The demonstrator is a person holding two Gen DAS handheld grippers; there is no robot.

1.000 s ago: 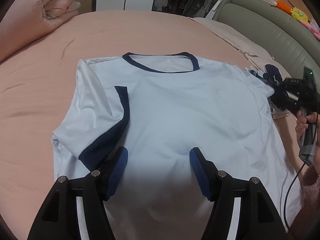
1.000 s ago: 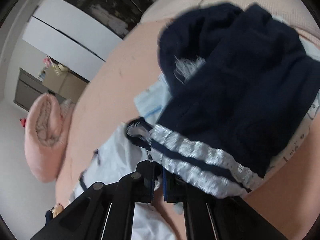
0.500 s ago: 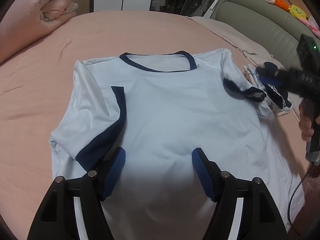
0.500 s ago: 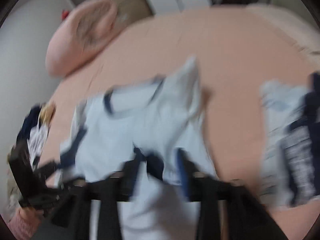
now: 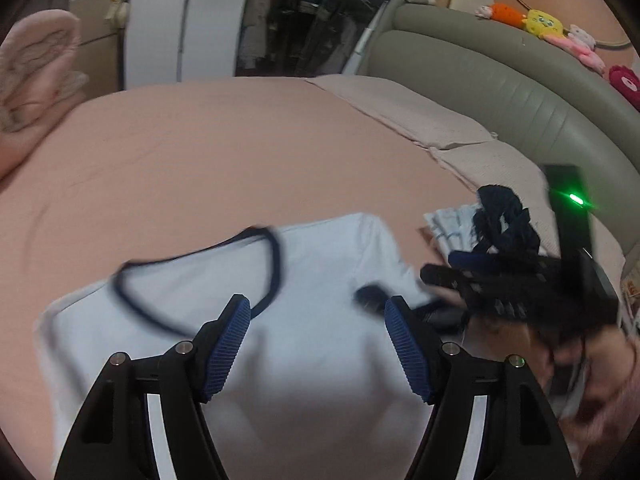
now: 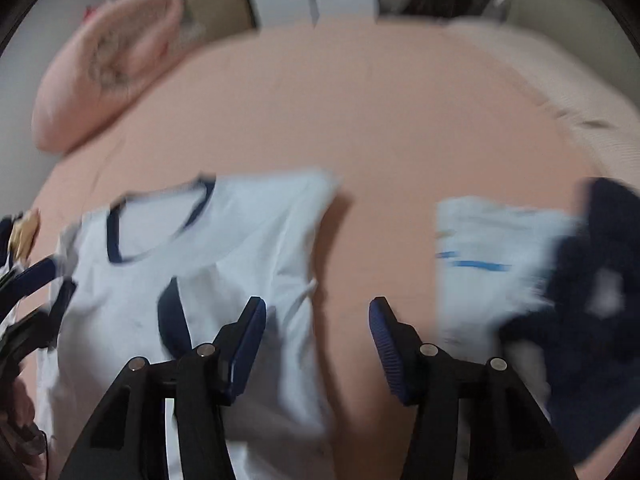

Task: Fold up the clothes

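Note:
A white T-shirt point(image 5: 316, 280) with navy collar and sleeve trim lies flat on the pink bed point(image 5: 200, 152). It also shows in the right wrist view point(image 6: 240, 256), with a navy-edged sleeve point(image 6: 170, 316) folded inward. My left gripper point(image 5: 318, 344) is open and empty over the shirt's chest. My right gripper point(image 6: 318, 344) is open and empty over the shirt's right edge; from the left wrist view its black body point(image 5: 520, 292) sits at the shirt's right side.
A pile of navy and white clothes point(image 6: 560, 280) lies right of the shirt, also seen in the left wrist view point(image 5: 500, 224). A rolled pink quilt point(image 6: 108, 60) is at the far left. A grey padded headboard point(image 5: 500, 80) with plush toys curves along the right.
My right gripper let go of the sleeve it had carried onto the shirt and now stands open. My left gripper moved up the shirt toward the collar, still open.

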